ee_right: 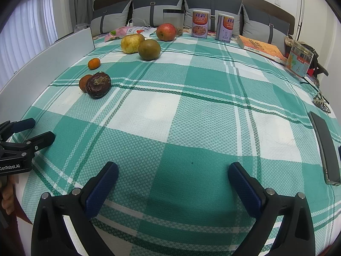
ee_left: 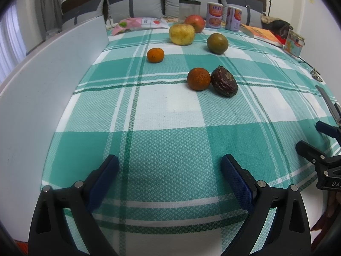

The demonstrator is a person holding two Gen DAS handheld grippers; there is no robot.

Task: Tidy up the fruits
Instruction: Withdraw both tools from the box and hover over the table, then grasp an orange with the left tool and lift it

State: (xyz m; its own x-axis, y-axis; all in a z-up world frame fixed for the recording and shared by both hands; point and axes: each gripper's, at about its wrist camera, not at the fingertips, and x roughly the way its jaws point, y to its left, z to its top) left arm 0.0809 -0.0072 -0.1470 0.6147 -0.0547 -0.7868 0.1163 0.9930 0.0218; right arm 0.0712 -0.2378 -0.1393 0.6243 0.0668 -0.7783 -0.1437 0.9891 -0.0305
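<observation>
Several fruits lie on a green-and-white checked tablecloth (ee_left: pixel 170 111). A dark orange mandarin (ee_left: pixel 198 79) touches a wrinkled purple passion fruit (ee_left: pixel 224 81). Farther back sit a small orange (ee_left: pixel 155 55), a yellow apple (ee_left: pixel 182 34), a green-brown round fruit (ee_left: pixel 217 43) and a red apple (ee_left: pixel 195 22). My left gripper (ee_left: pixel 169 168) stands open near the table's front edge, well short of the fruits. My right gripper (ee_right: pixel 173 176) is open too, over bare cloth, with the passion fruit (ee_right: pixel 98 85) far to its left. Each gripper shows at the edge of the other's view.
A white board (ee_left: pixel 53 70) runs along the table's left side. At the back stand two cans (ee_right: pixel 200 24), a clear jar (ee_right: pixel 173 22), a snack bag (ee_right: pixel 127 32), a book (ee_right: pixel 262 48) and a clear box (ee_right: pixel 298 60). A phone (ee_right: pixel 326 147) and hair clip (ee_right: pixel 321 103) lie right.
</observation>
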